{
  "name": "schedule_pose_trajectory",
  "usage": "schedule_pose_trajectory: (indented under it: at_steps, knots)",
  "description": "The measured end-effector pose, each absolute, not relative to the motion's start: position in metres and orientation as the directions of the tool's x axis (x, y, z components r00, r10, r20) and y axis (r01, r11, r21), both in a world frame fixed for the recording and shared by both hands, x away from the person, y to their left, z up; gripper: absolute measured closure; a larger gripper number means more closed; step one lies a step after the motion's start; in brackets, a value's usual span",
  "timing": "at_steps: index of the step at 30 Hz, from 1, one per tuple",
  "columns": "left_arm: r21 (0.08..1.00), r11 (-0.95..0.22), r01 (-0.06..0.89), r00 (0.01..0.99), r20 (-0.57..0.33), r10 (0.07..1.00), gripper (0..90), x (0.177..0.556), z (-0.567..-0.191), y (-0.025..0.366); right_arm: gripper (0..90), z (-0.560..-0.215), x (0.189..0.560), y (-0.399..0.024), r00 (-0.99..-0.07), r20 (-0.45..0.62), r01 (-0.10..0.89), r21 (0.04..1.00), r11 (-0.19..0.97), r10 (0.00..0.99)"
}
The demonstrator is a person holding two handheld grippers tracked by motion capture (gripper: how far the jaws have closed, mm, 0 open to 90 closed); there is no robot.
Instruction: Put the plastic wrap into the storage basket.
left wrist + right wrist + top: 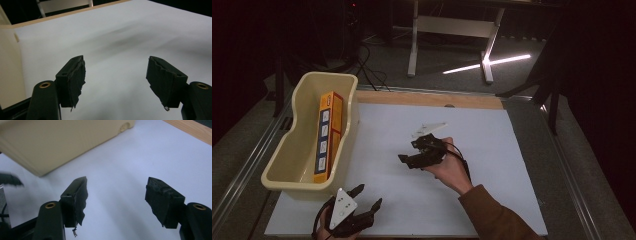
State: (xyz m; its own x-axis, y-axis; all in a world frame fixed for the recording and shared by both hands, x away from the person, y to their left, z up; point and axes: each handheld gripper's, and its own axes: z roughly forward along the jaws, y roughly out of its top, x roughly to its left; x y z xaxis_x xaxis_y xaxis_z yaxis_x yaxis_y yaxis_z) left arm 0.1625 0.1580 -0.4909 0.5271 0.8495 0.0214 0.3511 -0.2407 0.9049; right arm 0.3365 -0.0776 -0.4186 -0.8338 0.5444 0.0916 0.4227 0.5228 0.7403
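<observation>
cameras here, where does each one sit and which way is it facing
High view: above the person's side, facing forward and down on the white table; shows both forearms, left gripper, right gripper, cream bin holding an orange box.
Left gripper view: rides the left gripper, facing over bare table toward its far wooden edge.
Right gripper view: rides the right gripper, facing the bin's wall.
Shared: all three show the bin and table.

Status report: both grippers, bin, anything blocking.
Left gripper open, empty. Right gripper open, empty, over white mat. Orange box inside cream bin. No obstruction seen.
</observation>
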Motion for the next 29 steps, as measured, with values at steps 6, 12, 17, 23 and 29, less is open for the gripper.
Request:
schedule_pose_trajectory:
  at_steps: [6, 12, 17, 23, 29]
  knots:
    - [0.902, -0.229, 0.365, 0.506, 0.014, 0.862, 31.3, 0.164, -0.491, 0.160, 32.3, -0.444, 0.315, -0.117, -0.849, 0.011, 0.336, 0.783, 0.524, 0.528]
    - [0.903, -0.223, 0.368, 0.492, 0.014, 0.871, 31.3, 0.166, -0.491, 0.162, 32.1, -0.472, 0.299, -0.162, -0.820, 0.058, 0.364, 0.821, 0.440, 0.570]
    - [0.902, -0.214, 0.376, 0.482, 0.008, 0.876, 31.3, 0.170, -0.492, 0.163, 30.8, -0.487, 0.287, -0.198, -0.785, 0.101, 0.395, 0.841, 0.369, 0.611]
    - [0.900, -0.223, 0.375, 0.487, 0.013, 0.873, 31.3, 0.173, -0.492, 0.160, 19.9, -0.493, 0.271, -0.220, -0.749, -0.010, 0.332, 0.859, 0.389, 0.663]
    - [0.896, -0.223, 0.384, 0.493, 0.006, 0.870, 31.0, 0.177, -0.494, 0.157, 15.8, -0.489, 0.270, -0.235, -0.722, -0.005, 0.325, 0.880, 0.346, 0.692]
